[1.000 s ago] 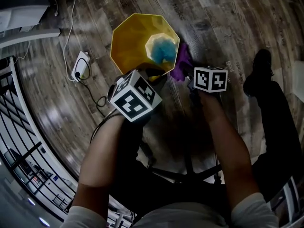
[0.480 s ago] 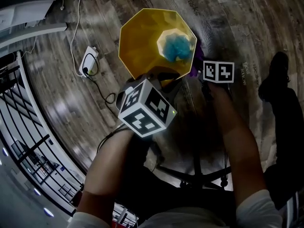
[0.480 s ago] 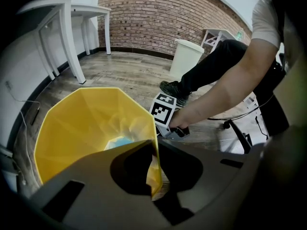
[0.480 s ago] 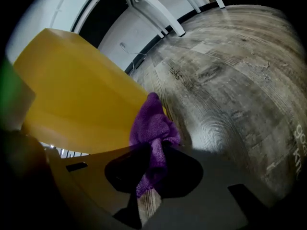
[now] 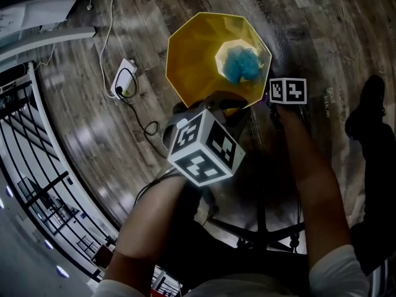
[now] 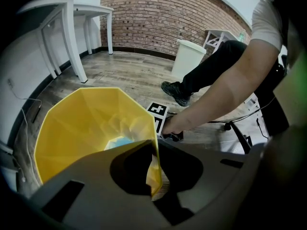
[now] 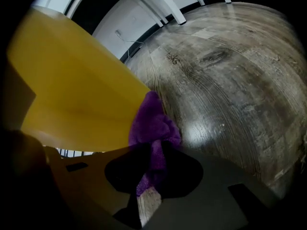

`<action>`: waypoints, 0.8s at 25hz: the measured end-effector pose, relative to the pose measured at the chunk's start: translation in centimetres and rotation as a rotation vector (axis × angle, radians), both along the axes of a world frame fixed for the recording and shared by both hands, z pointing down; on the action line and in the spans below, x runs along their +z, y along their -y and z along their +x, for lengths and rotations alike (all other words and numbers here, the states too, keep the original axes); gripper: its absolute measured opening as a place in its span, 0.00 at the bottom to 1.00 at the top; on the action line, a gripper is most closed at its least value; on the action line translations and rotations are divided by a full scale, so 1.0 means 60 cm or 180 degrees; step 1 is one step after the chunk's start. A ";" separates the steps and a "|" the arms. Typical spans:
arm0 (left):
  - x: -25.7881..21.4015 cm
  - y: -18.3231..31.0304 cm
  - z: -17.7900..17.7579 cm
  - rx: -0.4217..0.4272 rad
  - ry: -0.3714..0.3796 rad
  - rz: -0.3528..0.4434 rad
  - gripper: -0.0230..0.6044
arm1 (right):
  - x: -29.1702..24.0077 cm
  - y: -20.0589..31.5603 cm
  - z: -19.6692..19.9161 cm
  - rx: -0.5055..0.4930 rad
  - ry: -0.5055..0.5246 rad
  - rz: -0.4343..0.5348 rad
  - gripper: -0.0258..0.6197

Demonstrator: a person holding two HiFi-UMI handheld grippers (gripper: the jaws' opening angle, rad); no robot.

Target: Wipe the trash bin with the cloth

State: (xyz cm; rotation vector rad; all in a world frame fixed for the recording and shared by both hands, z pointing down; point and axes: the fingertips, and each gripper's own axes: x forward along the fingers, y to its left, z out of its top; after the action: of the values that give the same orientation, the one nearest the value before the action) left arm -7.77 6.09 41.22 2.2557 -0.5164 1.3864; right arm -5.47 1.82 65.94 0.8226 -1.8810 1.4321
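The yellow faceted trash bin [image 5: 204, 60] stands on the wood floor with a blue crumpled thing [image 5: 241, 65] at its bottom. My left gripper [image 6: 156, 183] is shut on the bin's near rim [image 6: 154, 152], one jaw inside and one outside. In the head view its marker cube [image 5: 204, 147] sits just below the bin. My right gripper [image 7: 149, 188] is shut on a purple cloth [image 7: 153, 128], and the cloth presses against the bin's outer wall [image 7: 72, 95]. The right cube [image 5: 288, 90] is at the bin's right side and hides the cloth in the head view.
A white power adapter with its cable [image 5: 125, 82] lies on the floor left of the bin. A chair base [image 5: 260, 228] is under me. White desk legs [image 6: 72, 37] and a white bin [image 6: 189, 56] stand further off. A dark railing [image 5: 31, 166] runs at the left.
The right gripper has moved up along the bin's right side. The purple cloth, seen beside the bin earlier, is now hidden under the cube. The left gripper keeps its hold on the rim.
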 end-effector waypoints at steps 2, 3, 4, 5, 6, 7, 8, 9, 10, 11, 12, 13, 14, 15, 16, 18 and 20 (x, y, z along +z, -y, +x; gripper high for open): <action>-0.001 0.000 0.002 -0.0034 -0.0059 0.0004 0.09 | -0.006 0.001 0.006 0.0013 -0.0004 0.0033 0.15; -0.002 0.000 0.002 -0.0049 -0.0097 0.0016 0.10 | -0.014 0.001 0.009 0.0045 0.0011 0.0051 0.15; -0.005 -0.001 0.001 -0.0038 -0.0122 0.0035 0.15 | -0.023 0.000 0.014 0.0089 0.0037 0.0068 0.15; -0.008 -0.004 0.000 0.0008 -0.0128 0.0062 0.23 | -0.036 -0.002 0.020 0.0140 0.0070 0.0085 0.15; -0.011 -0.008 -0.001 0.0080 -0.0127 0.0094 0.25 | -0.050 -0.005 0.026 0.0193 0.0107 0.0101 0.15; -0.015 -0.012 -0.002 0.0161 -0.0131 0.0130 0.28 | -0.065 -0.008 0.033 0.0242 0.0147 0.0117 0.15; -0.019 -0.016 -0.003 0.0243 -0.0139 0.0165 0.30 | -0.081 -0.012 0.039 0.0286 0.0189 0.0133 0.15; -0.023 -0.020 -0.004 0.0324 -0.0147 0.0189 0.31 | -0.097 -0.017 0.045 0.0323 0.0235 0.0146 0.15; -0.026 -0.026 -0.006 0.0402 -0.0144 0.0197 0.31 | -0.114 -0.022 0.049 0.0354 0.0284 0.0160 0.15; -0.028 -0.032 -0.010 0.0476 -0.0120 0.0197 0.32 | -0.131 -0.028 0.052 0.0376 0.0332 0.0177 0.15; -0.027 -0.038 -0.016 0.0546 -0.0069 0.0193 0.32 | -0.148 -0.033 0.055 0.0390 0.0376 0.0202 0.15; -0.025 -0.042 -0.024 0.0607 0.0005 0.0187 0.32 | -0.166 -0.038 0.058 0.0404 0.0417 0.0229 0.15; -0.022 -0.045 -0.032 0.0657 0.0092 0.0178 0.32 | -0.184 -0.041 0.061 0.0432 0.0461 0.0254 0.15; -0.018 -0.046 -0.041 0.0692 0.0179 0.0169 0.32 | -0.202 -0.044 0.065 0.0481 0.0511 0.0272 0.15; -0.013 -0.046 -0.049 0.0707 0.0261 0.0157 0.32 | -0.219 -0.046 0.069 0.0550 0.0568 0.0281 0.15; 0.000 -0.045 -0.066 0.0676 0.0398 0.0117 0.32 | -0.254 -0.053 0.073 0.0710 0.0692 0.0280 0.15; 0.013 -0.043 -0.079 0.0602 0.0481 0.0085 0.32 | -0.286 -0.061 0.074 0.0833 0.0804 0.0289 0.15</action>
State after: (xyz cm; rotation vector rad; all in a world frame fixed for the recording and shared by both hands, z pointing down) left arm -12.48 8.67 42.01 2.2811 -0.3791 1.6622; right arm -1.03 5.49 48.78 1.0011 -2.0998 1.6856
